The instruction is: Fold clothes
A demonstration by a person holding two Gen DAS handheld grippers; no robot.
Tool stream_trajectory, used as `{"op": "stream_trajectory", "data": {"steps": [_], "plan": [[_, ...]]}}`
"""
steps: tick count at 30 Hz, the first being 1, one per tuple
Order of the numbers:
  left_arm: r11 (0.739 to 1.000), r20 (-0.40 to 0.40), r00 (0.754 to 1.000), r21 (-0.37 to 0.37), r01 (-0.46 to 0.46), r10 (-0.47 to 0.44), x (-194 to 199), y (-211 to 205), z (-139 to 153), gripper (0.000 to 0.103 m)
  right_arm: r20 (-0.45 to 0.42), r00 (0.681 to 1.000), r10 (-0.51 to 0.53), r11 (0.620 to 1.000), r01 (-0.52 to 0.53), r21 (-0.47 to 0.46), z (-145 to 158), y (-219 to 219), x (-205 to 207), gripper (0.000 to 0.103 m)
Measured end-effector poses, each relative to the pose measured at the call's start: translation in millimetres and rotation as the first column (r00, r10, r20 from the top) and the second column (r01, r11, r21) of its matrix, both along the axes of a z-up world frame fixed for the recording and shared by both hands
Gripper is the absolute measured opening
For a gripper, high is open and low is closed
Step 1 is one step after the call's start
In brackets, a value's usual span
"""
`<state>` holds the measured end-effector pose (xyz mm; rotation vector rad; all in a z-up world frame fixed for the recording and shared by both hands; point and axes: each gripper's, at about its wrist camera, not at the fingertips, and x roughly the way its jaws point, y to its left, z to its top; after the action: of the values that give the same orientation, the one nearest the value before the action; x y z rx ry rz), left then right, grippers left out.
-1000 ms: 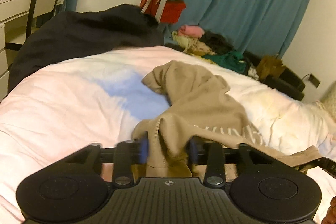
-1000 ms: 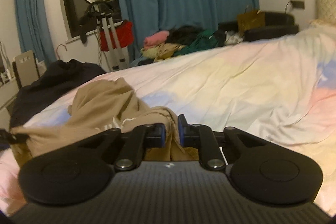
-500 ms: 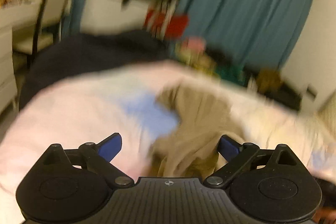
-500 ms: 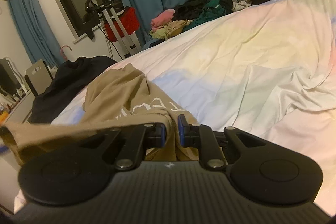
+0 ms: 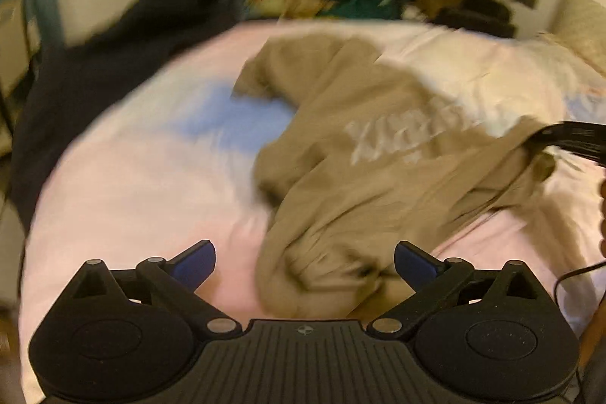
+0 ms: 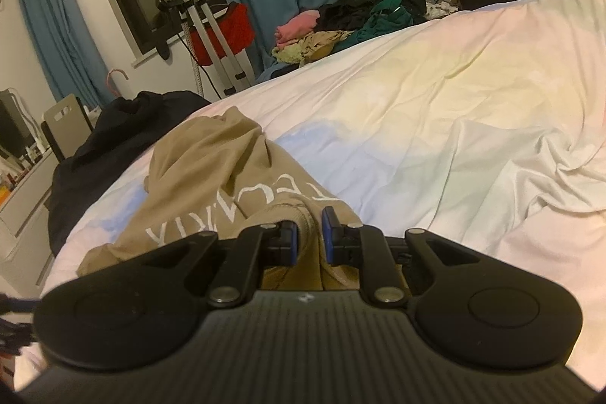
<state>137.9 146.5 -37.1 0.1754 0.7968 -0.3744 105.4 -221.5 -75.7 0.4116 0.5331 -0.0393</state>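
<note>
The tan cotton sweatshirt with white lettering (image 5: 363, 154) lies crumpled on the pastel pink, blue and yellow bed cover (image 6: 435, 124), its long axis running from the near edge of the bed up toward the far edge, where a dark navy garment (image 6: 125, 131) is heaped. The right gripper (image 6: 308, 239) has its blue pads pinched on a fold of the sweatshirt's ribbed edge. The left gripper (image 5: 305, 262) is spread wide, holding nothing, with bunched fabric lying between its fingers; this view is motion-blurred.

Crumpled tan sweatshirt (image 6: 212, 184) with white lettering, sprawled on the bed (image 6: 435, 108).
</note>
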Motion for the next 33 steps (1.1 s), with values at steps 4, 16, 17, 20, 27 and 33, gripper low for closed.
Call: {"op": "stream_trajectory", "data": {"steps": [4,16,17,20,27,33], "plan": [[0.998,0.192,0.979,-0.004,0.063,-0.061,-27.6,-22.6,21.9,0.103,0.002,1.000,0.001,1.000,-0.001,-0.003,0.3,2.3,-2.0,0.017],[0.862,0.443,0.870,0.505,-0.041,-0.218,-46.5,-133.9,-36.4,0.103,0.075,0.996,-0.054,0.997,0.051,0.050,6.0,-4.2,-18.8,0.017],[0.859,0.466,0.863,0.506,-0.080,-0.194,-44.3,-136.7,-37.5,0.103,0.088,0.994,-0.071,0.997,0.067,0.045,7.8,-4.7,-21.4,0.017],[0.883,0.552,0.829,0.431,-0.184,-0.097,-42.3,-136.1,-26.2,0.103,0.148,0.982,-0.118,0.993,0.116,0.025,15.2,-5.8,-30.0,0.018],[0.966,0.606,0.785,0.102,-0.239,0.130,-49.6,-112.7,24.0,0.103,0.240,0.963,-0.124,0.992,0.124,0.017,24.1,-2.5,-40.0,0.027],[0.914,0.398,0.905,0.294,-0.278,0.147,-20.6,-111.5,-14.4,0.103,0.269,0.956,-0.120,0.986,0.145,-0.076,26.5,10.7,-42.3,0.043]]}}
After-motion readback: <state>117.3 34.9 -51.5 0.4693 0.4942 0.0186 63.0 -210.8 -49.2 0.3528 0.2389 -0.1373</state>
